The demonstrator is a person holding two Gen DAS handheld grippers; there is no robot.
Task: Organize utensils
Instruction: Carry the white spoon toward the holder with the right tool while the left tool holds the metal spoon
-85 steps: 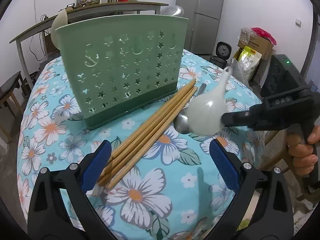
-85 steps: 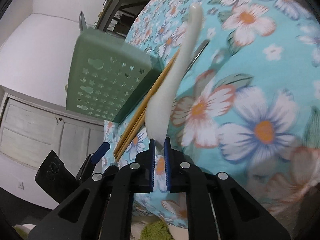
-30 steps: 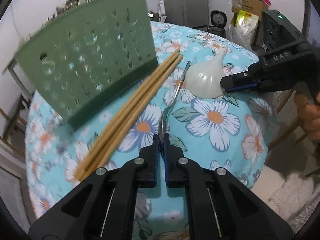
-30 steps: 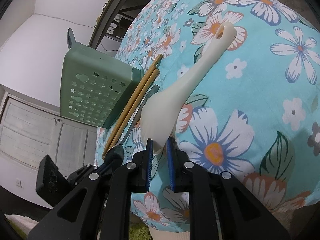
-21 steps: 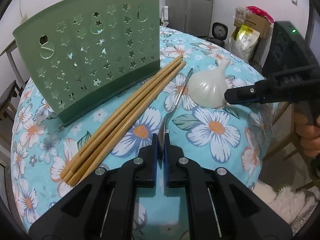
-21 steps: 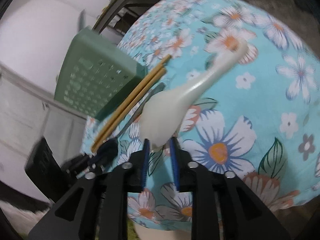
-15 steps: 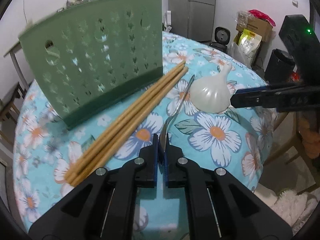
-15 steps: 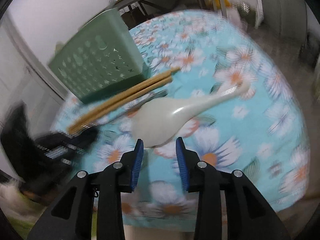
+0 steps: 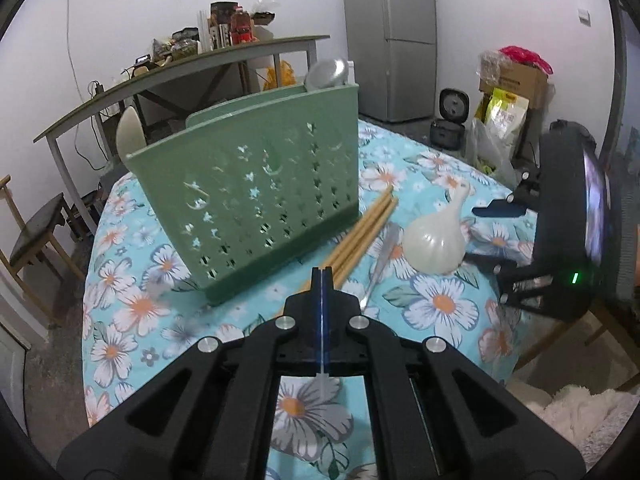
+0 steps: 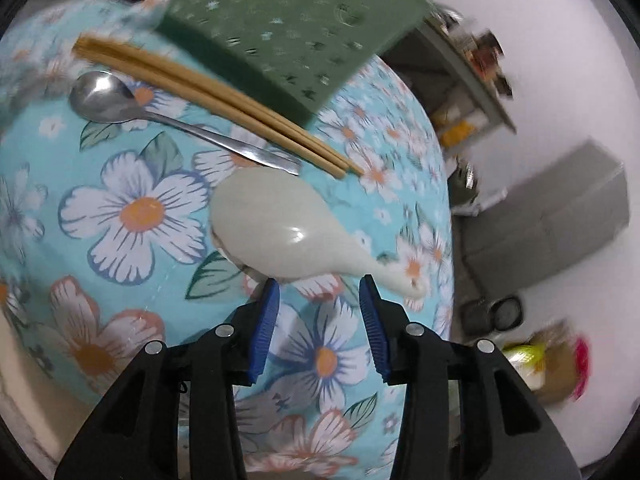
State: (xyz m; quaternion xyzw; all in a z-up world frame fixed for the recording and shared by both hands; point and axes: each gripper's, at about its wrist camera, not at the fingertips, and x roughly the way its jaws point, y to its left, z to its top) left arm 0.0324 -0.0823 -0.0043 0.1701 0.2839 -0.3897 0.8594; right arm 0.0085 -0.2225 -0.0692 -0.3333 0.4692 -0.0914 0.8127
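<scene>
Green perforated plastic holder is standing upright toward the middle of the table, which is carrying a floral cloth. Wooden chopsticks are lying along the holder's base. The metal spoon is lying just beside them, and the white plastic spoon is resting nearest the table's edge.

Left gripper: the blue pads are pressing flat together with nothing between them. It is hovering above the cloth in front of the holder.

Right gripper: its jaws have just been opening and are standing partly apart. The white plastic spoon is lying just beyond the tips, not between the pads. Motion blur is making it unclear whether one tip is touching the spoon's rim.

Only the left wrist view is showing two utensil heads rising above the holder's rim. Only the right wrist view is showing the metal spoon's bowl, lying free on the cloth; the left gripper is hiding it in the other view.
</scene>
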